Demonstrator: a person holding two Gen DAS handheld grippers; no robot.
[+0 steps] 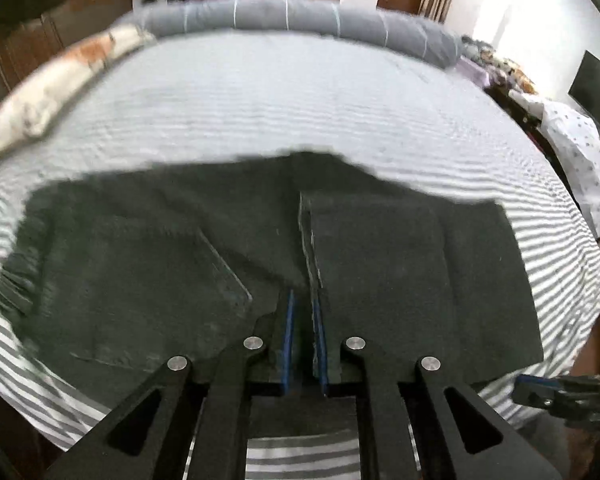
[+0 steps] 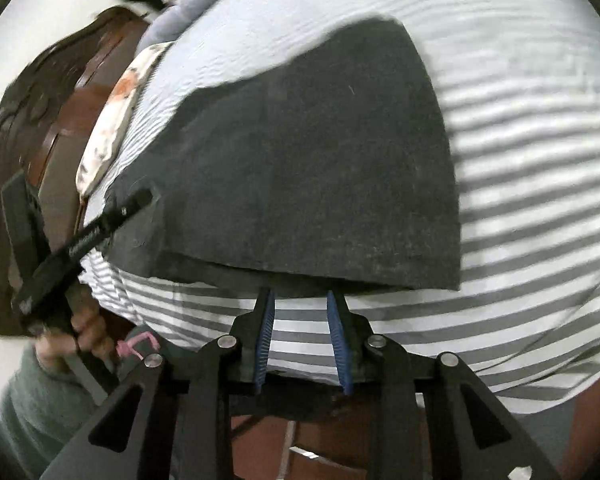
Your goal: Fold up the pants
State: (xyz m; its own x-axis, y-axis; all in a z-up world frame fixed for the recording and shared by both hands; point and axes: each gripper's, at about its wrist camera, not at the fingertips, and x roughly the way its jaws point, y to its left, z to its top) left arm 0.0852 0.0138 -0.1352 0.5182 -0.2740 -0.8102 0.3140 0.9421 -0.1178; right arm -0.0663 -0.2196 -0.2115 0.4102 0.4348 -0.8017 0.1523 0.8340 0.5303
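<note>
Dark grey pants (image 1: 180, 248) lie folded on a grey-and-white striped bed sheet (image 1: 284, 96). In the left wrist view a folded layer (image 1: 400, 256) covers the right half, and a back pocket shows on the left half. My left gripper (image 1: 303, 300) sits low over the pants at that layer's edge, its jaws nearly closed with a narrow gap; whether cloth is pinched I cannot tell. In the right wrist view the pants (image 2: 308, 152) lie ahead. My right gripper (image 2: 300, 298) is open and empty at their near edge, over the sheet (image 2: 532, 160).
A grey rolled blanket (image 1: 300, 16) lies along the bed's far edge and a patterned pillow (image 1: 52, 84) at far left. Clothes (image 1: 576, 152) pile at the right. The bed's near edge and brown floor tiles (image 2: 312, 444) show below my right gripper.
</note>
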